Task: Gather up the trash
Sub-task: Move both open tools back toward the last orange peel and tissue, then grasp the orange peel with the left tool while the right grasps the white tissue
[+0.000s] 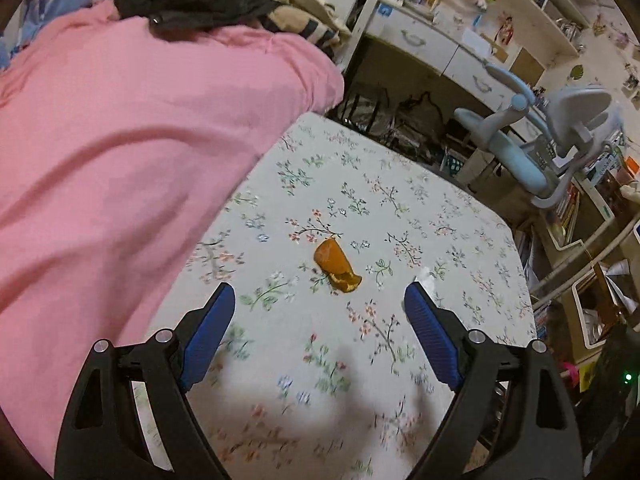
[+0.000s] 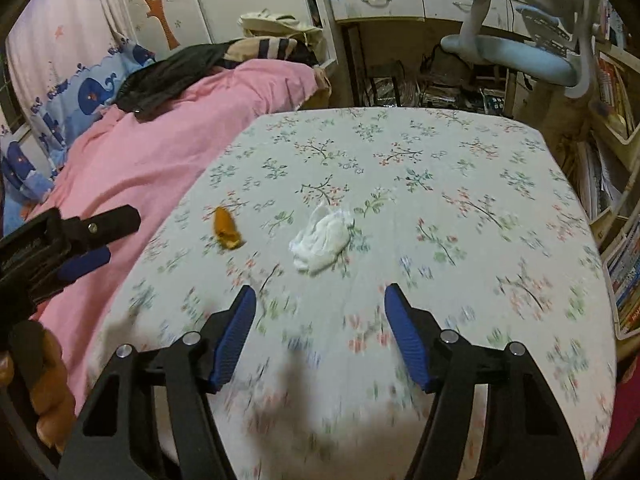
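Observation:
An orange peel point(image 1: 337, 265) lies on the floral tablecloth point(image 1: 360, 360), just ahead of my open, empty left gripper point(image 1: 320, 300). A sliver of crumpled white tissue point(image 1: 425, 278) shows beside its right finger. In the right wrist view the peel point(image 2: 227, 229) lies left of the crumpled white tissue point(image 2: 322, 238). My right gripper point(image 2: 320, 300) is open and empty, above the cloth point(image 2: 440, 200), a little short of the tissue. The left gripper point(image 2: 86, 260) shows at that view's left edge, held in a hand.
A pink blanket point(image 1: 120, 160) covers the bed left of the table, with dark clothes point(image 2: 168, 76) on it. A light blue desk chair point(image 1: 560, 136) and a cluttered desk with shelves point(image 1: 460, 20) stand beyond the table's far edge. Bookshelves point(image 2: 620, 240) stand at the right.

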`<move>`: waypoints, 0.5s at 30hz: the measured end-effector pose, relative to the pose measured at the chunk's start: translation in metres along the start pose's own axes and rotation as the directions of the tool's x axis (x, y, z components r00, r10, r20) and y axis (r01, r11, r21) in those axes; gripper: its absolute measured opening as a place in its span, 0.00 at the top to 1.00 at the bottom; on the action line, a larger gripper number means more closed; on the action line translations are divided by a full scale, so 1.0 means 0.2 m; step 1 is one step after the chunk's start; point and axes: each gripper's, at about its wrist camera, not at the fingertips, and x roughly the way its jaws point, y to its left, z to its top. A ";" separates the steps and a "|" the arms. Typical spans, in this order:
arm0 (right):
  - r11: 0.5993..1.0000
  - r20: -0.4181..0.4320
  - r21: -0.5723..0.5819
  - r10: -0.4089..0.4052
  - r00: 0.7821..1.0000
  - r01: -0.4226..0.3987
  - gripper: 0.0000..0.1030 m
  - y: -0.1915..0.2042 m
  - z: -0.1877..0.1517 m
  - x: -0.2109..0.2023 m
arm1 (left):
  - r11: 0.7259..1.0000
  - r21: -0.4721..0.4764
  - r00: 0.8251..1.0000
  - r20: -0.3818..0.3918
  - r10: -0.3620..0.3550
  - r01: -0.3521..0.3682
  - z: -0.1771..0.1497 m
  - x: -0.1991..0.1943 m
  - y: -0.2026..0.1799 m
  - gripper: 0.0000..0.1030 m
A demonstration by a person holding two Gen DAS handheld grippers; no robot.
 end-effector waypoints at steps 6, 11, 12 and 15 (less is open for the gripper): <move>1.000 -0.028 0.014 -0.002 1.000 0.003 0.48 0.00 0.08 0.17 | 1.000 -0.005 0.999 -0.038 0.007 -0.007 0.08 0.20 -0.05 0.19; 1.000 -0.043 -0.009 -0.013 0.999 0.013 0.50 0.03 0.12 0.27 | 0.999 -0.021 0.997 -0.075 0.024 -0.026 0.12 0.32 -0.05 0.23; 1.000 -0.048 -0.020 -0.021 0.999 0.020 0.50 0.03 0.12 0.28 | 0.999 -0.016 0.996 -0.080 0.027 -0.029 0.12 0.33 -0.06 0.23; 0.998 -0.067 -0.044 -0.046 0.997 0.043 0.53 0.03 0.13 0.32 | 0.999 0.003 0.995 -0.095 0.042 -0.041 0.13 0.38 -0.07 0.23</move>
